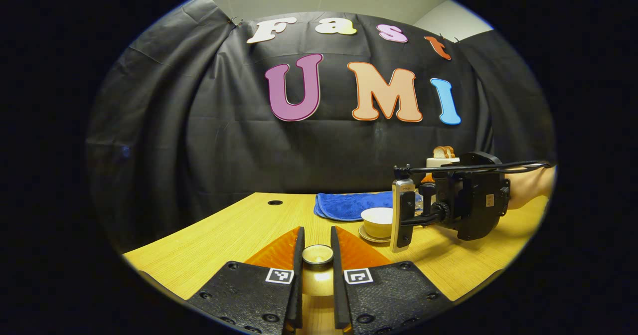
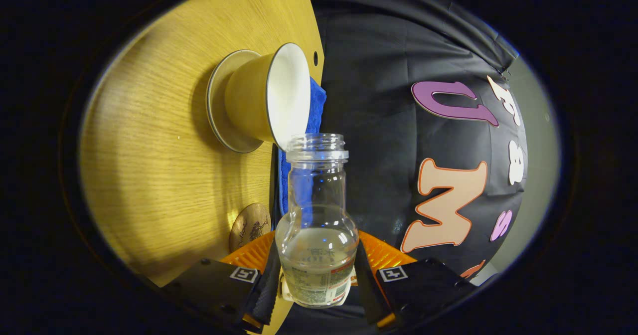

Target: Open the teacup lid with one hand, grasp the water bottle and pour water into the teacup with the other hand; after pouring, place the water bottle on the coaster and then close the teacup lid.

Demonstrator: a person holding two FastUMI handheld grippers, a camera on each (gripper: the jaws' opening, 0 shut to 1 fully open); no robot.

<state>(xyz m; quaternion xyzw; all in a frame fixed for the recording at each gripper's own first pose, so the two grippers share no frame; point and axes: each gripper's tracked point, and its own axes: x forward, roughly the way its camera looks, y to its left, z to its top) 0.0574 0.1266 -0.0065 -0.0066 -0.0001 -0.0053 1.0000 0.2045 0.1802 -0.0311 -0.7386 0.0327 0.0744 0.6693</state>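
My left gripper (image 1: 317,243) is shut on the knob of the pale teacup lid (image 1: 317,255), held low over the wooden table (image 1: 224,235), left of the cup. The lidless teacup (image 1: 377,220) stands on its saucer (image 1: 371,236). In the right gripper view, my right gripper (image 2: 316,262) is shut on a clear, uncapped water bottle (image 2: 317,215) partly filled with water. The bottle is tipped sideways, its mouth close to the rim of the teacup (image 2: 269,98). A round brown coaster (image 2: 249,227) lies on the table near the bottle's base. The right gripper (image 1: 403,215) and its hand hover beside the cup.
A blue cloth (image 1: 349,205) lies behind the teacup, against the black wall. A white object with toast slices (image 1: 442,153) stands at the back right. The table has a small round hole (image 1: 274,202) near its far edge.
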